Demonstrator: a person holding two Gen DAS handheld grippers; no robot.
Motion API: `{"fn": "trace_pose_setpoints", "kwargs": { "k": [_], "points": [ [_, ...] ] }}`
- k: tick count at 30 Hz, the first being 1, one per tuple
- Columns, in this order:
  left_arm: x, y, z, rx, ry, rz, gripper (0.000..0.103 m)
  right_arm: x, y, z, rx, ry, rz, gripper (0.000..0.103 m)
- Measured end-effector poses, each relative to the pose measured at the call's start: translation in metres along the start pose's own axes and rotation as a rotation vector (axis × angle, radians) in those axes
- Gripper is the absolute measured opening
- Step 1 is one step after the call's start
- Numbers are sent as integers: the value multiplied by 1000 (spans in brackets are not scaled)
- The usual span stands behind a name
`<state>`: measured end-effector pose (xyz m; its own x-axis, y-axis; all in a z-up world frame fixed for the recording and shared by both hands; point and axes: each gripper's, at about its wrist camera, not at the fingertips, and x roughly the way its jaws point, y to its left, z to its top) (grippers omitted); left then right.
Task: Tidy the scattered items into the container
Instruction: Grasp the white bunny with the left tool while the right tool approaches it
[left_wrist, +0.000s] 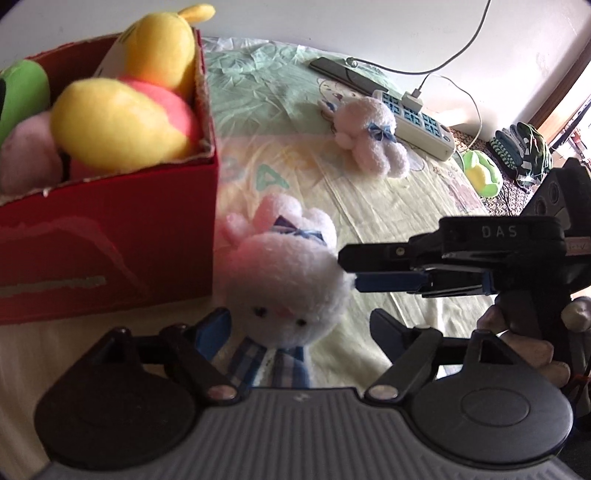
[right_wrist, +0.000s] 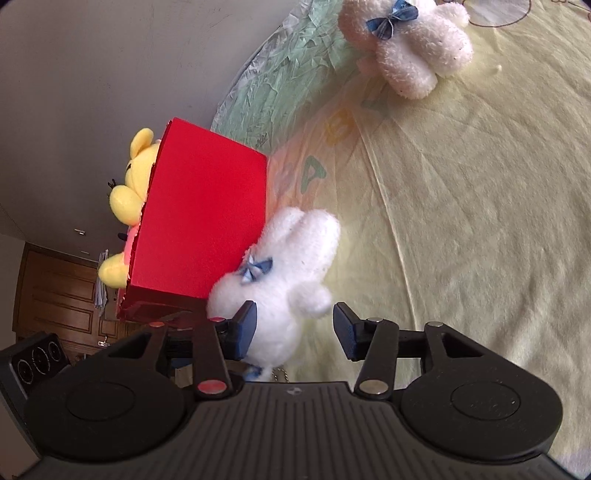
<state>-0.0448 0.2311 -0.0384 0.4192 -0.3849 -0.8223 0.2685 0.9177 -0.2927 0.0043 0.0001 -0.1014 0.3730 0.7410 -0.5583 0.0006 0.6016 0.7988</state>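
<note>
A red cardboard box (left_wrist: 110, 229) holds yellow, pink and green plush toys (left_wrist: 118, 122) at the left; it also shows in the right wrist view (right_wrist: 199, 221). A white plush bunny with a blue bow (left_wrist: 284, 273) lies beside the box on the yellow sheet. My left gripper (left_wrist: 299, 332) is open with the bunny's body between its fingers. My right gripper (right_wrist: 293, 332) is open around the same bunny (right_wrist: 284, 273) from the side; it shows in the left wrist view (left_wrist: 388, 269) at the bunny's head. A second white bunny (left_wrist: 369, 136) lies farther back, also in the right wrist view (right_wrist: 406, 44).
A white power strip (left_wrist: 417, 122) with a charger and cable lies at the back. A dark phone (left_wrist: 347, 74) lies behind it. A green and yellow plush (left_wrist: 480, 173) and striped clothing (left_wrist: 521, 147) sit at the right edge of the bed.
</note>
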Motion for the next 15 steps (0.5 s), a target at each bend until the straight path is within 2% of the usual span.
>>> {"fn": "trace_pose_setpoints", "kwargs": {
  "k": [3,8,10,15],
  "points": [
    [8,0,0,-29,20,-35,82,7,7,8,-2,1,6,59],
    [7,-10,-4,21,20,-16,84,16,6,13,5,22,8,59],
    [3,-10,-6,27,23,-23,81,17,0,16,45,34,24,57],
    [-22,-13,-17,84,18,-36,81,-2,7,30,-19,-69,-26,56]
  ]
}}
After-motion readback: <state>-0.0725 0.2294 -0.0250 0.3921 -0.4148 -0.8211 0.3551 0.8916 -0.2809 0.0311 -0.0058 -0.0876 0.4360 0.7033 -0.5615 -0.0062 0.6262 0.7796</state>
